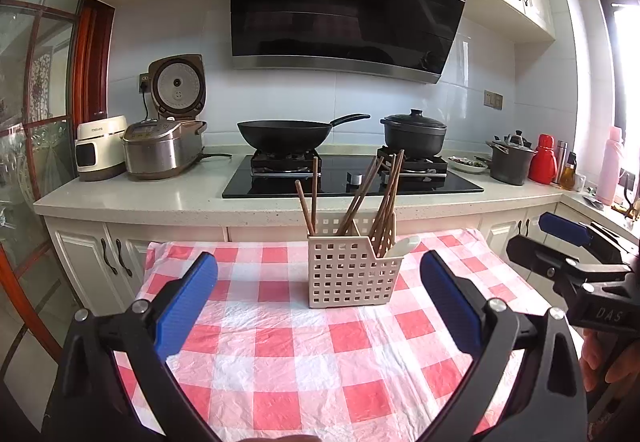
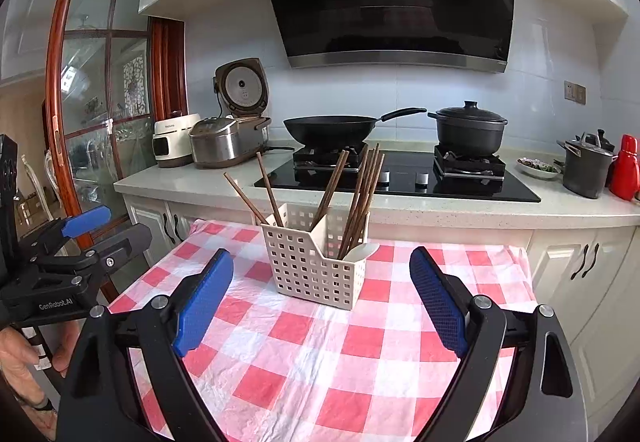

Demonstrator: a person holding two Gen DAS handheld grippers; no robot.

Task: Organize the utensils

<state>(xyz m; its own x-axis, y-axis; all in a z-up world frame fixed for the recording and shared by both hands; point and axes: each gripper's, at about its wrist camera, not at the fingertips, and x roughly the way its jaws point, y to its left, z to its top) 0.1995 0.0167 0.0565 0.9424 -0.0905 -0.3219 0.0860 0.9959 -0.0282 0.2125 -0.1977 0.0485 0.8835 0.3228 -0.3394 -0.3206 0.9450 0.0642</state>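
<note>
We hold left gripper (image 1: pixel 318 296) fingers wide apart, empty | right gripper (image 2: pixel 322 292) same | basket (image 1: pixel 354 270) sits on checked cloth (image 1: pixel 280 354) | chopsticks (image 1: pixel 352 197) stand inside | white spoon (image 1: pixel 402 245) mostly hidden, only its end shows

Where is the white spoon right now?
In both wrist views the white spoon lies in the right compartment of the perforated utensil caddy, beside the chopsticks, on the checkered tablecloth.
</note>
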